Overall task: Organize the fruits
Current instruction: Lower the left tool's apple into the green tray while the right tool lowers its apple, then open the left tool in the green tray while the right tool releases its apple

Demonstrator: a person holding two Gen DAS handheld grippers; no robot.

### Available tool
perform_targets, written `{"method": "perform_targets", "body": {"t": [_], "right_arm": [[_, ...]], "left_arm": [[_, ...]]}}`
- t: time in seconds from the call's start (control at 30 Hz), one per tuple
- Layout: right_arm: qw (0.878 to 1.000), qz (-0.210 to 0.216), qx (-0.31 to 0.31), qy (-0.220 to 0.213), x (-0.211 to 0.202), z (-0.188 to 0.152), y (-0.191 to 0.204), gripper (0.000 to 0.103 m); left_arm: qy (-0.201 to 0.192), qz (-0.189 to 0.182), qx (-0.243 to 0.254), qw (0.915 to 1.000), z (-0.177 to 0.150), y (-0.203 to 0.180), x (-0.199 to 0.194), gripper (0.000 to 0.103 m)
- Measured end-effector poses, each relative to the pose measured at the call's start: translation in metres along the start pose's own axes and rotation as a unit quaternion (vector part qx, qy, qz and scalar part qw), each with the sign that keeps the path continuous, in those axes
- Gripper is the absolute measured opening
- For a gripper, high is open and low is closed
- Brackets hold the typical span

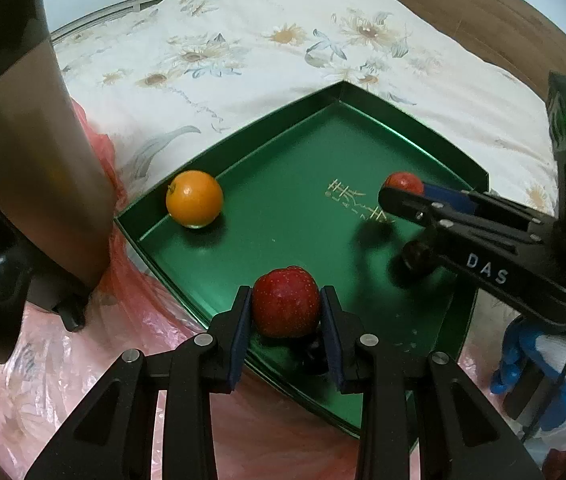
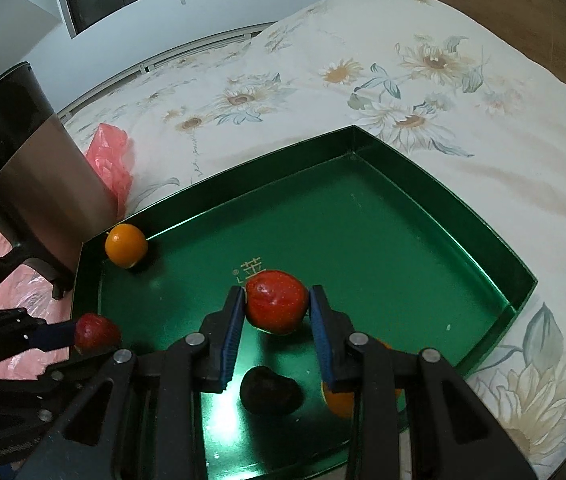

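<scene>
Red apple (image 1: 285,307) upright, stem hidden

A floral bedspread (image 2: 323,92) carries the green tray (image 2: 435,184) and pink plastic bag (image 2: 109,160).

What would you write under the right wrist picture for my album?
Right hand-held gripper holds a red apple above the green tray, an orange in its corner.
</scene>
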State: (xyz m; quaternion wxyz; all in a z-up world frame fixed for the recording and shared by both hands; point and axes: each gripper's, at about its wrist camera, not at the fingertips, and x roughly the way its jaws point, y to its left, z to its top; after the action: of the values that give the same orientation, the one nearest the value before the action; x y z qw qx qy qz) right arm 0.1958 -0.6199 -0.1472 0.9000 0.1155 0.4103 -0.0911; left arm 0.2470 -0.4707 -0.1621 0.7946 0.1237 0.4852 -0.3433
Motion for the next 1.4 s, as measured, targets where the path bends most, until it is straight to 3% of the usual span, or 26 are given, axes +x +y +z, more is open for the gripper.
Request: {"method": "perform_targets", "body": {"t": [0.5,0.53,0.57,0.6,1.4], "right_arm": [[1.000,-0.022,-0.011,-0.001,-0.003,-0.004,0.006,0.046],[1.000,-0.023,-0.011,0.000,-0.004,-0.004,0.007,0.050],[1.000,-0.022,-0.011,-0.001,-0.004,-0.004,0.007,0.072],[1.000,-0.025,-0.013,-0.004,-0.006,-0.004,0.008,0.087],[0.999,-0.043,-0.001,-0.021,-0.057,-0.016,0.031,0.103]], "left_arm": [[-0.007,0.006,-0.001,1.0000,-0.002,-0.002,-0.001,0.030],[-0.008,0.006,-0.001,0.9999,-0.002,-0.002,-0.002,0.033],[-0.011,0.002,-0.002,0.9999,-0.002,-0.002,-0.004,0.039],[-0.016,0.002,-0.003,0.9999,-0.002,-0.002,-0.006,0.044],[-0.058,0.020,0.003,0.9981,-0.029,-0.003,-0.064,0.060]]}}
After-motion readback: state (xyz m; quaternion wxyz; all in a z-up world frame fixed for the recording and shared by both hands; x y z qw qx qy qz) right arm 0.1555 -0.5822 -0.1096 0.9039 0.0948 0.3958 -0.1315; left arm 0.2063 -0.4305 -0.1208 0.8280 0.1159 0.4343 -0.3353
